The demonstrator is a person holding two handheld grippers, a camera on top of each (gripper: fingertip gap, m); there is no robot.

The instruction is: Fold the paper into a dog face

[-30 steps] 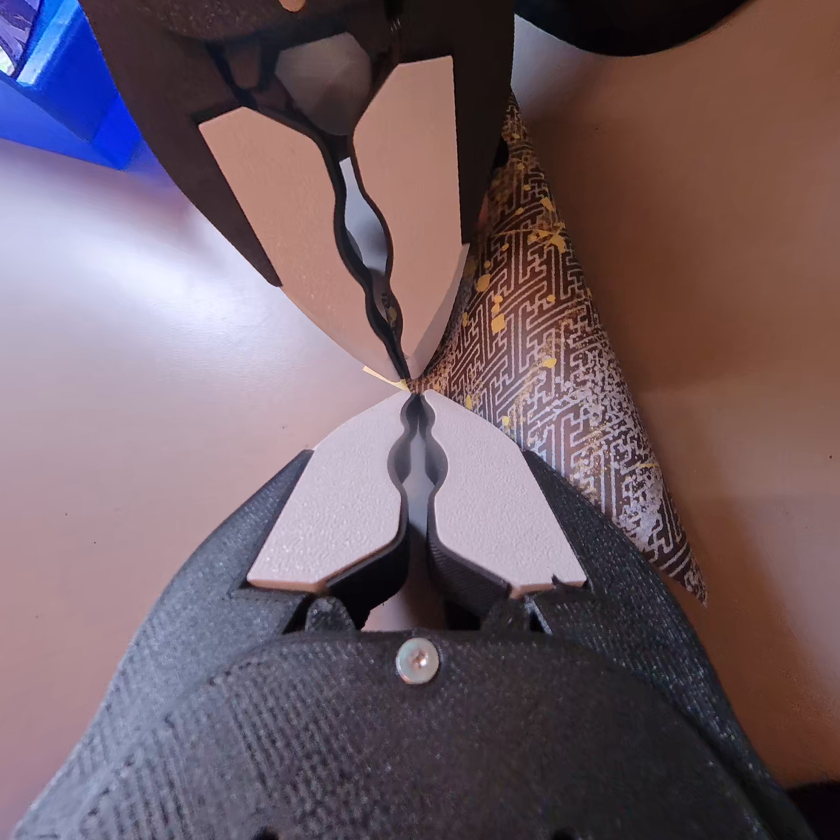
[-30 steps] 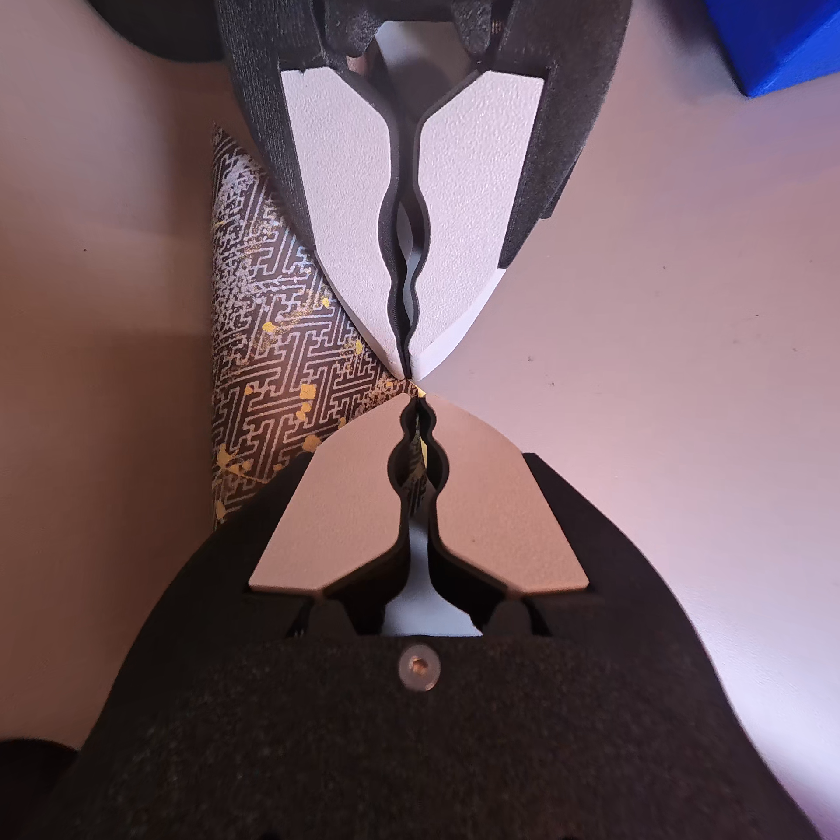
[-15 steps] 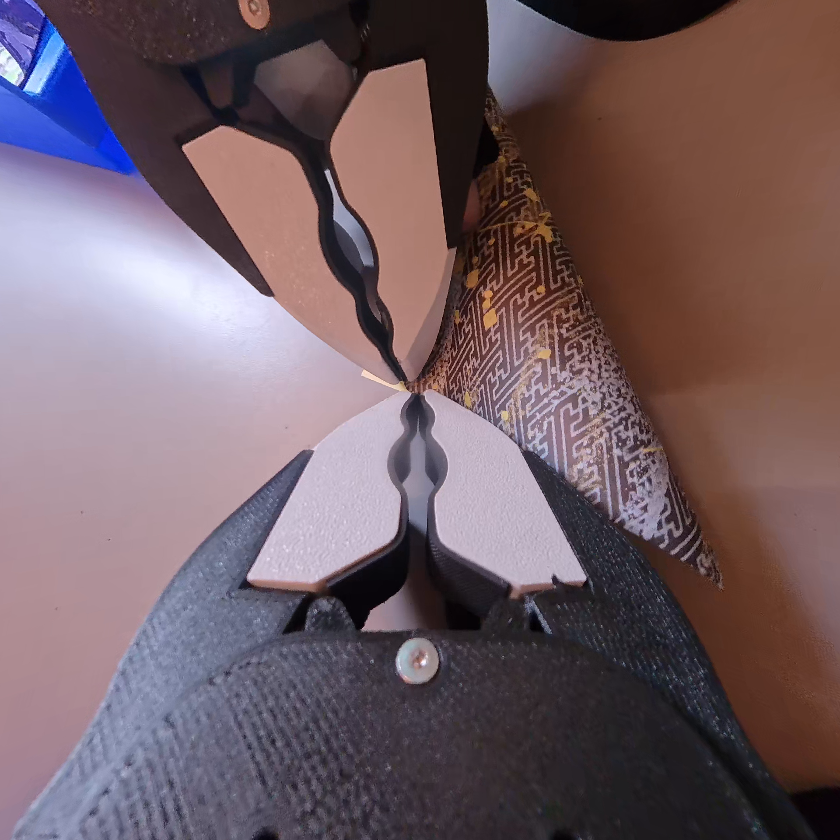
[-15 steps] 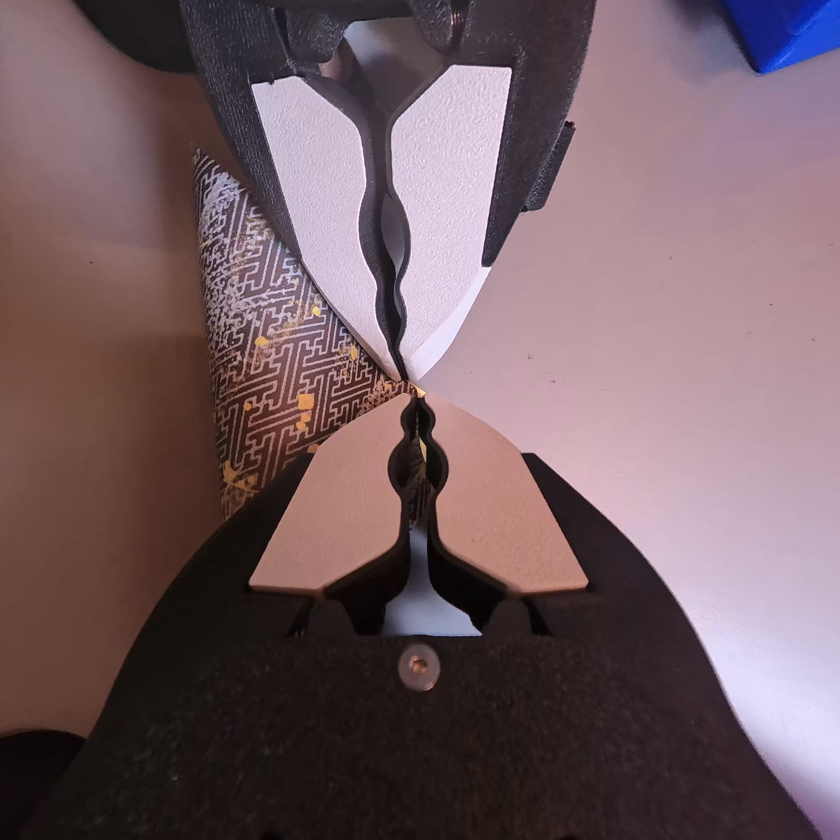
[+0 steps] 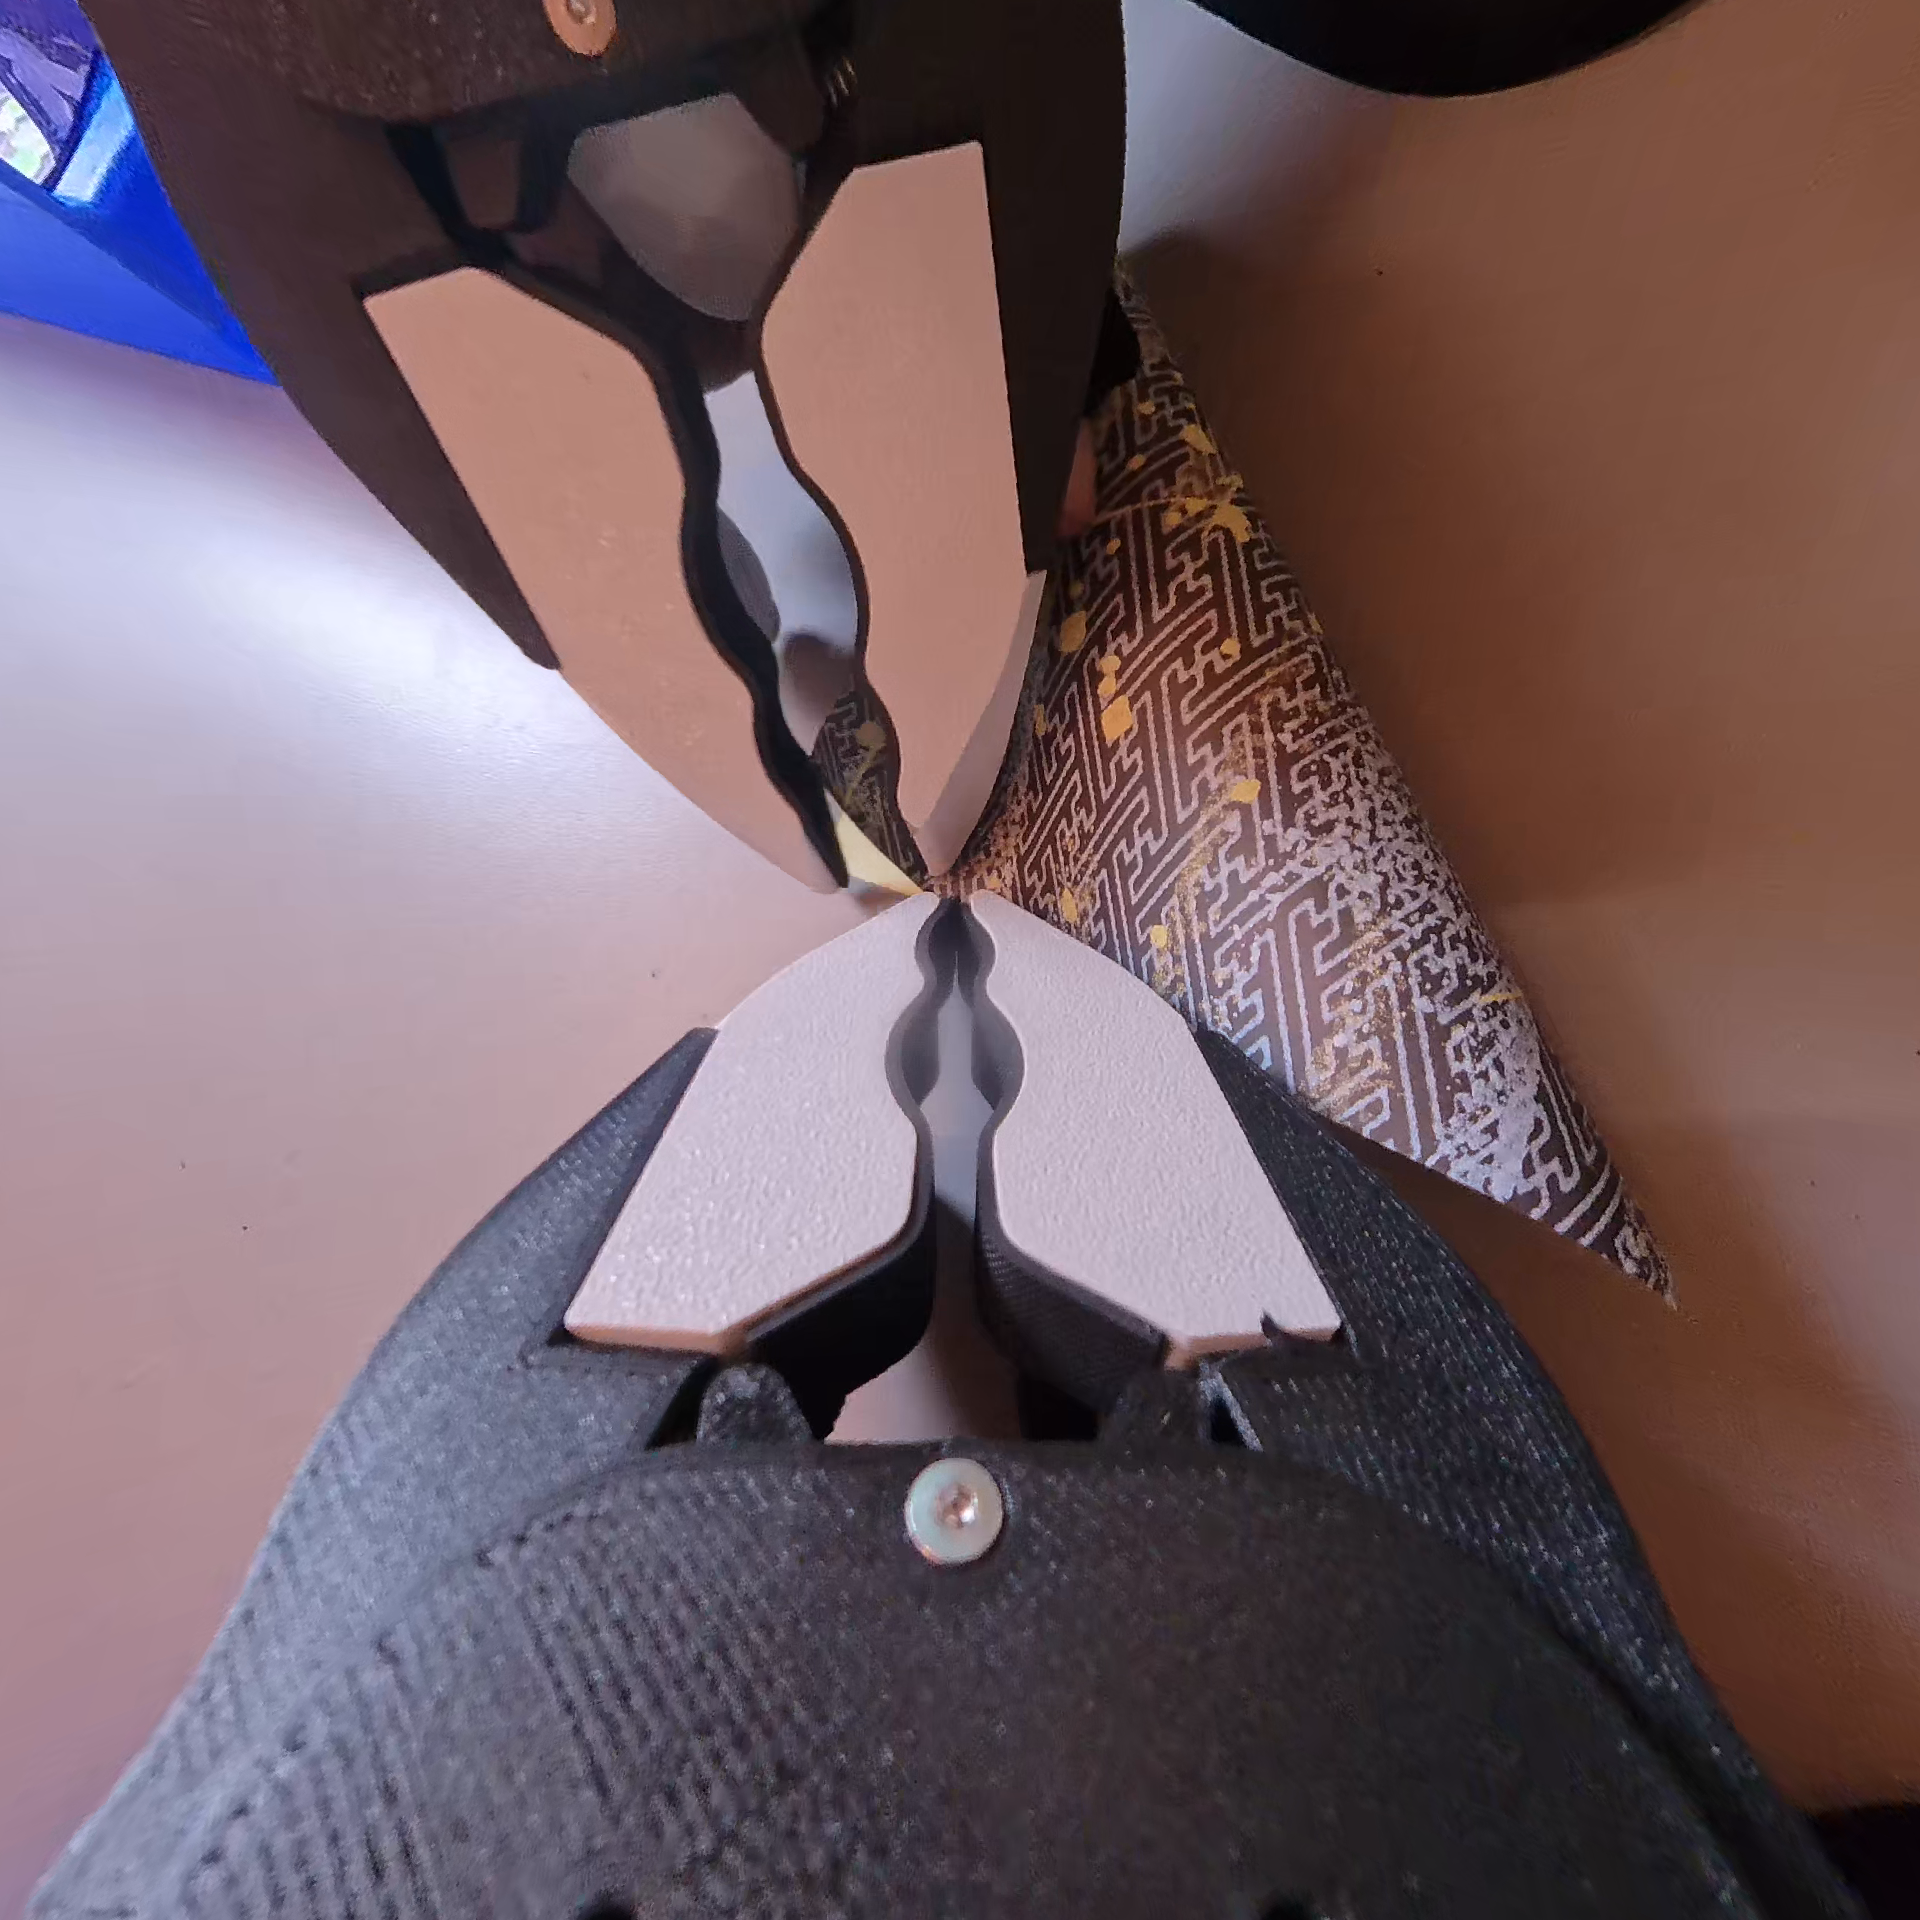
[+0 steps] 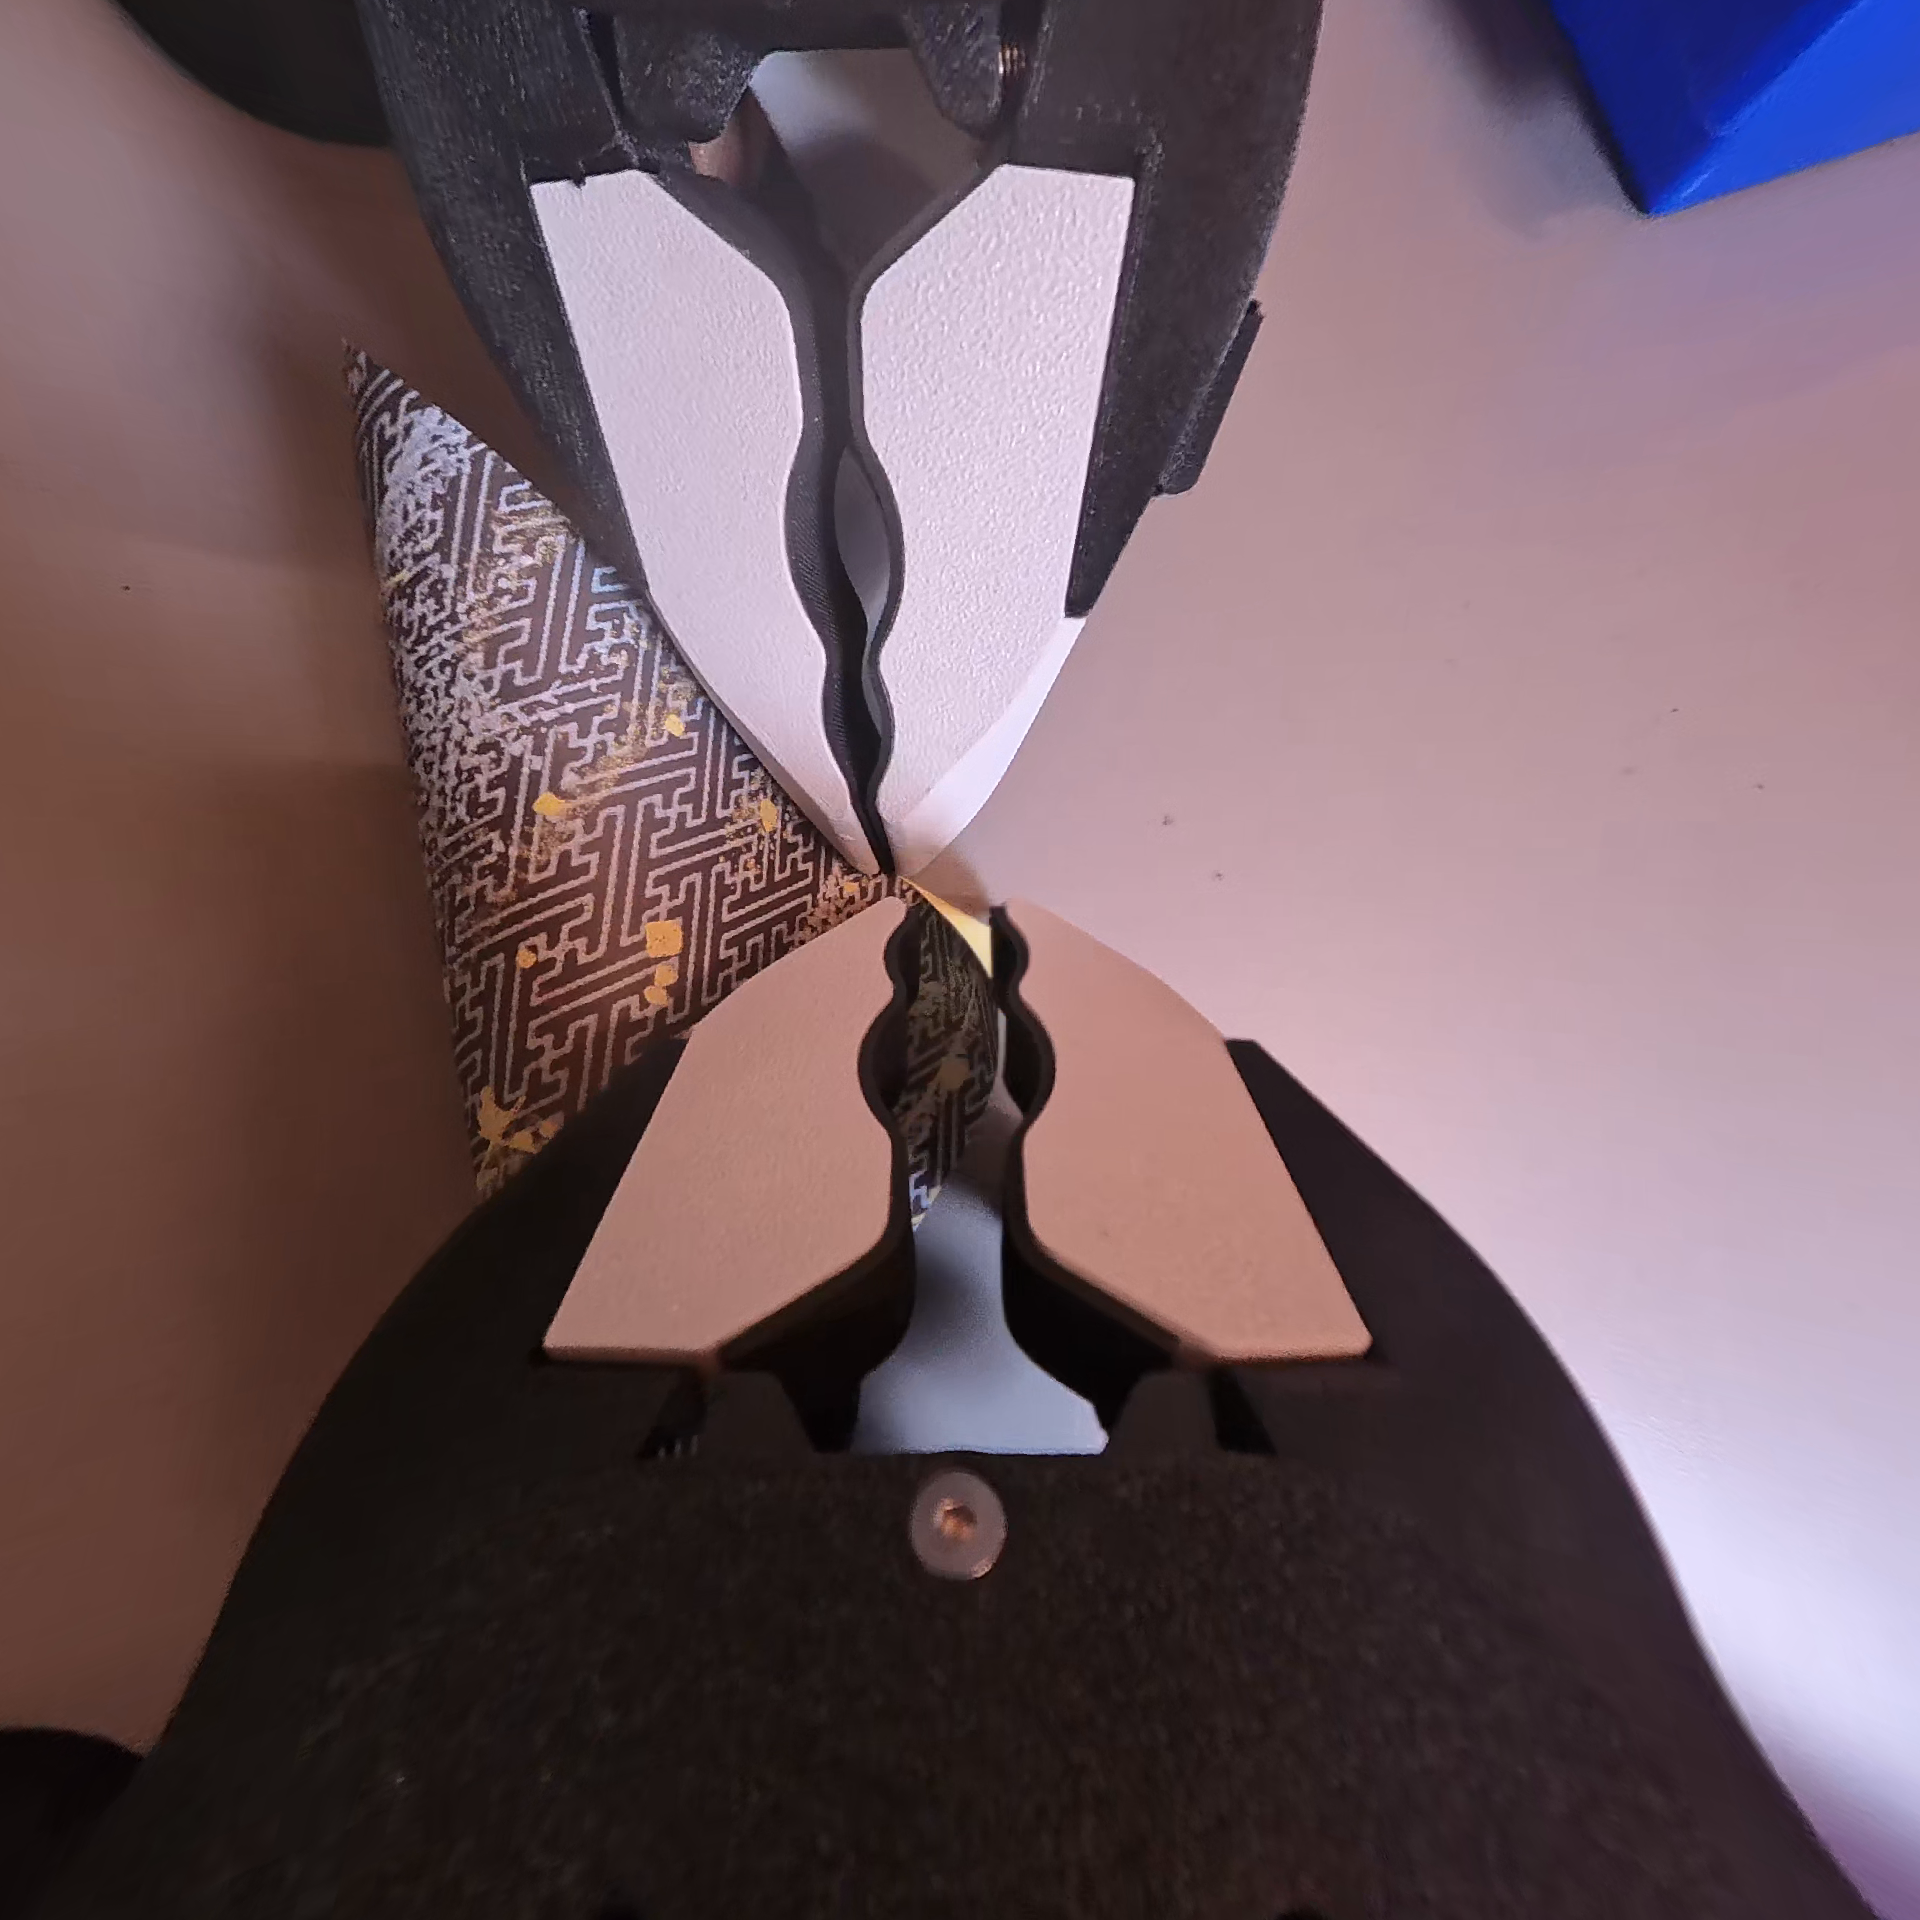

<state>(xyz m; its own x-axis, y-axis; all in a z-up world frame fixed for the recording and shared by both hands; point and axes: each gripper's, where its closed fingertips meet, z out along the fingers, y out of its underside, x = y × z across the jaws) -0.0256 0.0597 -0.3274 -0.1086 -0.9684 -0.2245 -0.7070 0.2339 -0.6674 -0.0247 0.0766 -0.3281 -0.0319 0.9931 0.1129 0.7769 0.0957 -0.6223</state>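
Note:
The paper (image 5: 1247, 883) is dark with a white maze pattern and gold flecks, folded into a long triangle that stands tilted off the table. My left gripper (image 5: 951, 914) is shut on its pointed corner. My right gripper (image 5: 876, 868) faces it tip to tip, jaws a little apart, with the paper's corner and its pale yellow underside showing in the gap. In the right wrist view the paper (image 6: 582, 831) spreads left. The right gripper (image 6: 951, 909) stands slightly open around a strip of it, and the left gripper (image 6: 883, 857) is closed above.
The pale table (image 5: 312, 935) lies under both grippers. A blue box (image 5: 62, 260) stands at the far left edge; it also shows at the top right of the right wrist view (image 6: 1766, 83). A dark shape (image 5: 1455, 42) lies beyond the paper. Left and right tips are no more than a few centimetres apart.
My right gripper's jaws have parted from shut to slightly open around the paper's corner. The paper's free end has swung a little. My left gripper stays shut.

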